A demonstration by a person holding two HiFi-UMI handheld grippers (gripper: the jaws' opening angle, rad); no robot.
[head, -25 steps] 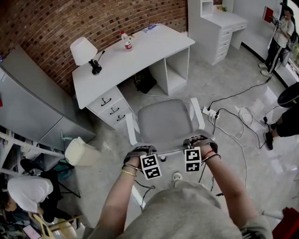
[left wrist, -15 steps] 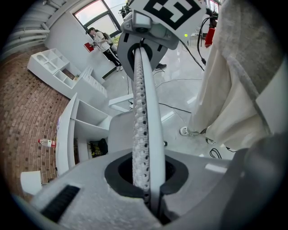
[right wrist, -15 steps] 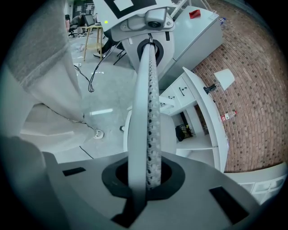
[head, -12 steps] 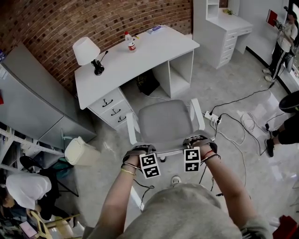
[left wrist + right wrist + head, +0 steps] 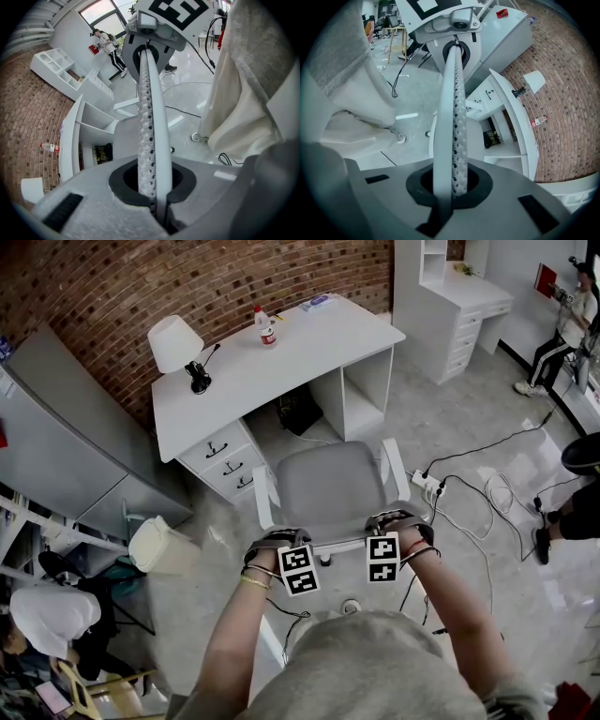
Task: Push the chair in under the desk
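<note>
- left tool [image 5: 284,545]: jaws pressed together, pinching top edge of the chair [image 5: 330,486] backrest, left part
- right tool [image 5: 394,524]: jaws also clamped on backrest top edge, right part
- chair: white, on floor [image 5: 450,418], seat faces the counter [image 5: 281,367], lined up with its knee opening, not under it yet; seat front near counter edge, apart
- counter: white, against brick wall [image 5: 187,277]; lamp [image 5: 173,341] at left end, bottle [image 5: 264,326] near back edge
</note>
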